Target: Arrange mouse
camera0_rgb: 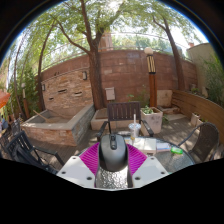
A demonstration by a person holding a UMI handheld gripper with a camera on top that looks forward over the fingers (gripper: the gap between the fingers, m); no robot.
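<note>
The mouse [113,153], black with a grey wheel, sits between the gripper [113,165] fingers, its sides against the pink pads [92,158]; the fingers are narrowed onto it and hold it above the table [160,160]. At 12 o'clock beyond it stands a white bottle [135,131]. At 2 o'clock lies a green item [176,152]. At 10 o'clock runs a brick planter [50,126]; a brick wall [120,75] stands behind.
</note>
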